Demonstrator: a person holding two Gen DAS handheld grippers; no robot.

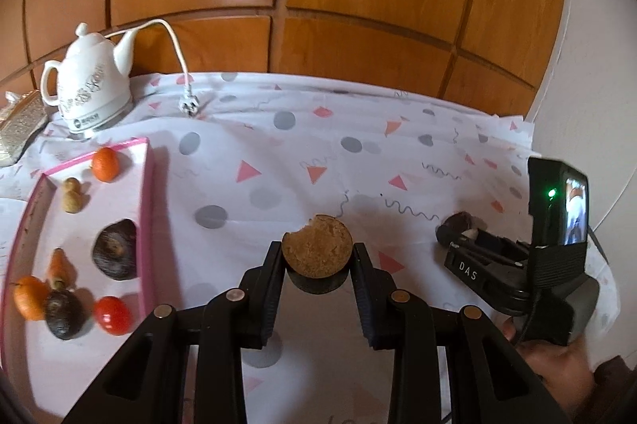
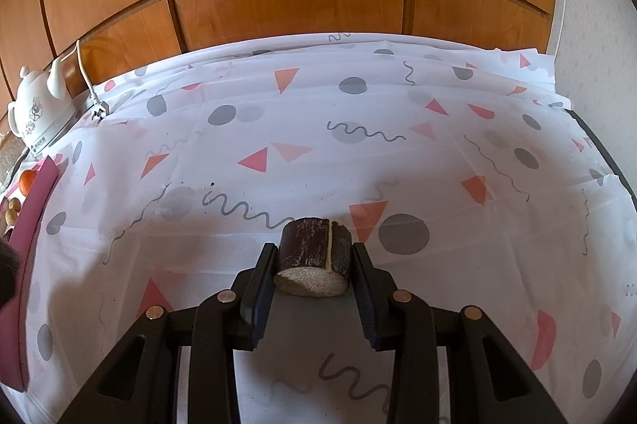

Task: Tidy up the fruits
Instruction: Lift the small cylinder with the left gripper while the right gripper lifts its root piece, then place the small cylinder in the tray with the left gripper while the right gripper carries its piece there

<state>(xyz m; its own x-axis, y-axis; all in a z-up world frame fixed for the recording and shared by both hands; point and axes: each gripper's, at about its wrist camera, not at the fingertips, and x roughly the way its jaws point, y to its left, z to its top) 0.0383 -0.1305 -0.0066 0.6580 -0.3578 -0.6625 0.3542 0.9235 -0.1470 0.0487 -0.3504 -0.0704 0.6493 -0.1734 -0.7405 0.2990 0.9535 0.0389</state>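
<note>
Between left tool (image 1: 317,256) fingers, brown round fruit half (image 1: 317,245) gripped, right tool (image 2: 314,256) clamping dark-skinned fruit piece (image 2: 314,254).

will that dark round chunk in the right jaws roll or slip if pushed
The dark cylindrical chunk would likely roll if lying on its curved side. On its flat, grainy cut face it should sit stable. Its glossy rind looks somewhat slippery, though the right gripper brackets it squarely.

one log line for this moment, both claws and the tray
left claw: shut on brown fruit half | right claw: shut on dark fruit piece | pink tray: fruits inside
</note>
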